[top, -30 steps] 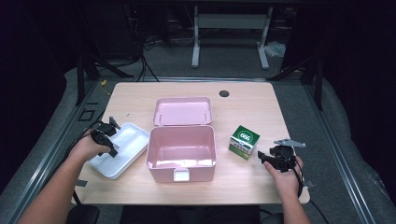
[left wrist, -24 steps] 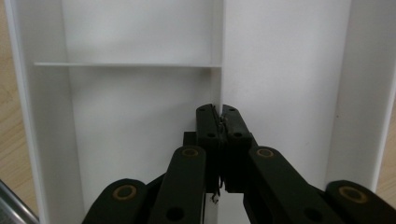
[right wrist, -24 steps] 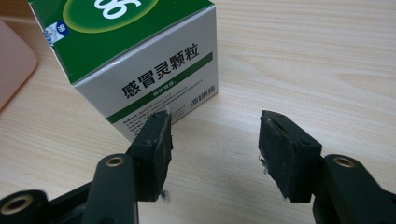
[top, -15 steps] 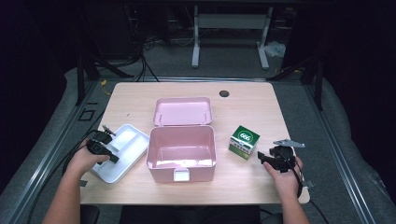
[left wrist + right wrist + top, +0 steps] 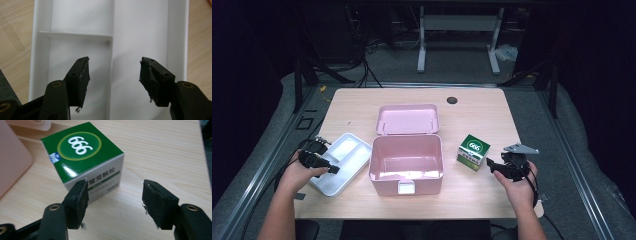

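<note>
Hovering spread over the white tray, left tongs should straddle its divider squarely. Right tongs, also spread, face the green box on the surface.
</note>
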The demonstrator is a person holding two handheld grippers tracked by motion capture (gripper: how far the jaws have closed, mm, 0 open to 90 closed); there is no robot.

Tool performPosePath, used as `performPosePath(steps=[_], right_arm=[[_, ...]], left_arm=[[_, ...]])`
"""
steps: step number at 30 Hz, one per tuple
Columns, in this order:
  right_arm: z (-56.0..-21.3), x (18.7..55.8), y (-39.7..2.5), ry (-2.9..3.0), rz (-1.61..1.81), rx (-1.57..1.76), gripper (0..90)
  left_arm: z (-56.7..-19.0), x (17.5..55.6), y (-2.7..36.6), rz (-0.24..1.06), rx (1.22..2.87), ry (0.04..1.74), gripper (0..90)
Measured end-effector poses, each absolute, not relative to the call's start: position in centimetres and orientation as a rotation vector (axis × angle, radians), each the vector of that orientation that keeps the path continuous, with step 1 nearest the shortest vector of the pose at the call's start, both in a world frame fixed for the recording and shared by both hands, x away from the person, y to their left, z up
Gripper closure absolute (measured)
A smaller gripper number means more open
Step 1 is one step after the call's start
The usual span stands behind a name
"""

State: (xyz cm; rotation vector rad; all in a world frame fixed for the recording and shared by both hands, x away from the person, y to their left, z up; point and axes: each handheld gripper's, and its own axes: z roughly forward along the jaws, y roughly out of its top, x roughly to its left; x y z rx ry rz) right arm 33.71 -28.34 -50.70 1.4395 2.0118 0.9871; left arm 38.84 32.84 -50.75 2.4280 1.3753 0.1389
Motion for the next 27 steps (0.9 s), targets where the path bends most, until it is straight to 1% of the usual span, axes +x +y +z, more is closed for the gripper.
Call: performPosePath(steps=[4,8,16,22,27], right_arm=[[-50.0,34.3,-28.1,2.095,1.018,1.441,29.8],[-49.3,34.8,-27.5,2.149,1.015,1.395,26.8],[-47.8,36.1,-26.7,2.245,0.953,1.308,26.1],[-46.6,37.9,-25.5,2.349,0.886,1.22,25.9],[-46.1,39.2,-24.5,2.404,0.8,1.169,16.8]], left_arm=[[-50.4,38.5,32.9,0.146,2.421,1.367,39.5],[-50.2,38.4,33.1,0.148,2.412,1.363,39.2],[-50.0,38.1,33.3,0.139,2.404,1.369,39.1],[-49.9,38.0,33.4,0.125,2.397,1.367,39.1],[-49.9,37.9,33.4,0.125,2.399,1.362,39.1]])
